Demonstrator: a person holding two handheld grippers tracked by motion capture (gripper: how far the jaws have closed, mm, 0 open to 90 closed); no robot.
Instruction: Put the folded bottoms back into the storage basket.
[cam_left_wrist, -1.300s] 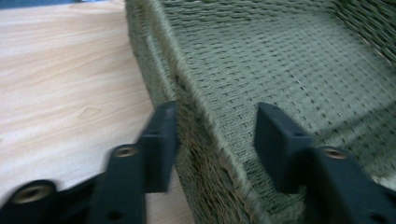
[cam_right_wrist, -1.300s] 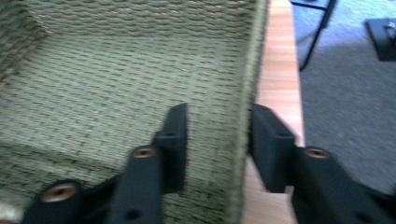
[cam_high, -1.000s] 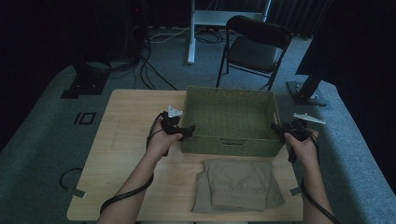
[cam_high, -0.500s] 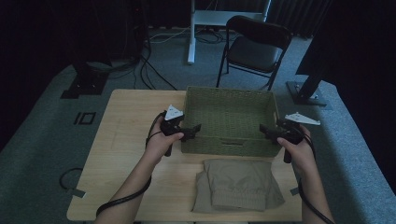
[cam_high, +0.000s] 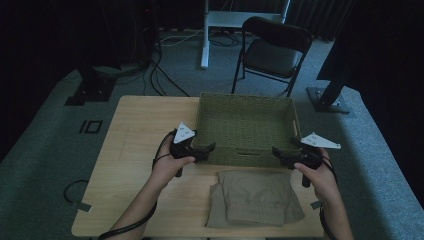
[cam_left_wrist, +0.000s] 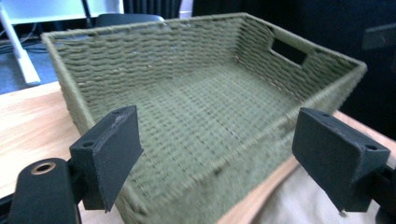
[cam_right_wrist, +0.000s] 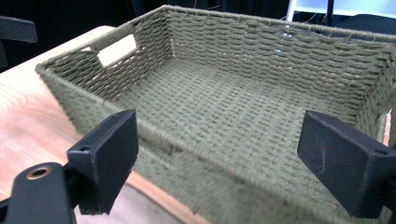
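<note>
Both grippers stand at the near corners of the woven basket (cam_high: 245, 127), jaws pointing inward toward each other. The left gripper (cam_high: 206, 150) has its jaws open and empty, the basket's near wall just ahead of them. The right gripper (cam_high: 280, 154) has jaws that have just been opening; nothing lies between them, and the basket's near right corner sits just beyond. Folded trousers (cam_high: 255, 197) lie on the near side of both pairs of jaws, between the hands.

Risks, as a judgement: jaws descending toward the cloth may pinch only the top layer, so the fold falls apart on lifting; an uneven lift could drag the fabric against the basket's rim and push the basket away.

The desk (cam_high: 142, 130) is pale wood. Around it: grey carpet, a folding chair (cam_high: 272, 50), floor cables, dark surroundings.
</note>
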